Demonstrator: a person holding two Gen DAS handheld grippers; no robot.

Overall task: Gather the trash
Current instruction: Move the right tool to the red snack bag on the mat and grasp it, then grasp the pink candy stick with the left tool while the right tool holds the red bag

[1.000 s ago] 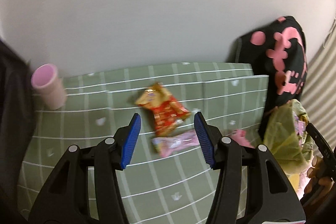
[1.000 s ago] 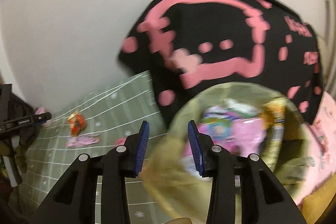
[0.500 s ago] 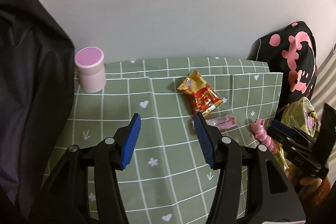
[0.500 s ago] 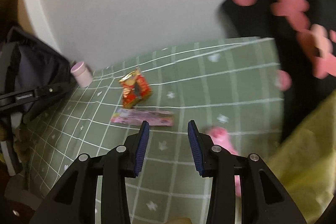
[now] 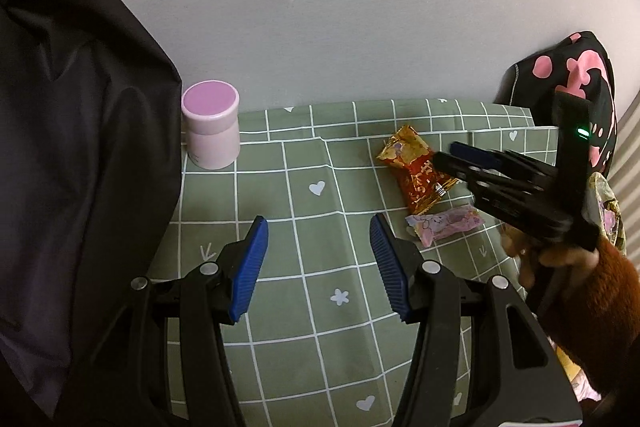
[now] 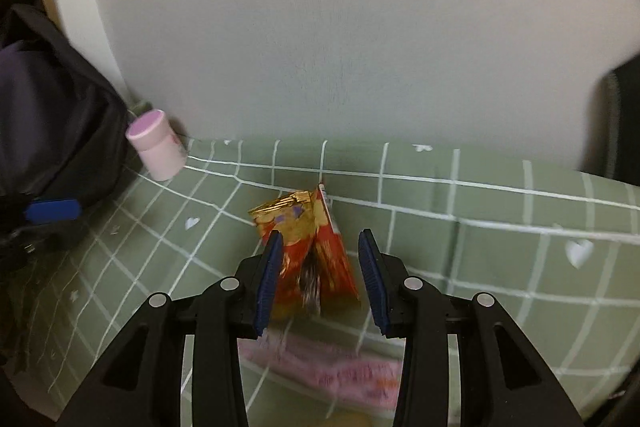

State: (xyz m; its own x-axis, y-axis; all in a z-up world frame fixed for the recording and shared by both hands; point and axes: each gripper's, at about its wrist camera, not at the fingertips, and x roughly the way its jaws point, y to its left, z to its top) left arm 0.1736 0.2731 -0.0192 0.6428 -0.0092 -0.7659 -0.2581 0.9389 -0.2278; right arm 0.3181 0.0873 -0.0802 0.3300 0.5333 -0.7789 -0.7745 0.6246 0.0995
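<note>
The right gripper (image 6: 320, 267), jaws apart, straddles the crinkled red-and-gold foil snack wrapper (image 6: 308, 247) lying on the green grid-patterned tablecloth (image 6: 480, 227); pickup is underway, and closing squarely comes next. The left gripper (image 5: 318, 259) hangs open, empty.

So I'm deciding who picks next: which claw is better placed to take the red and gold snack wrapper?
Right. The right claw is open with the red and gold snack wrapper already between its fingers. The left claw is open over bare green checked tablecloth, off to the wrapper's side.
</note>
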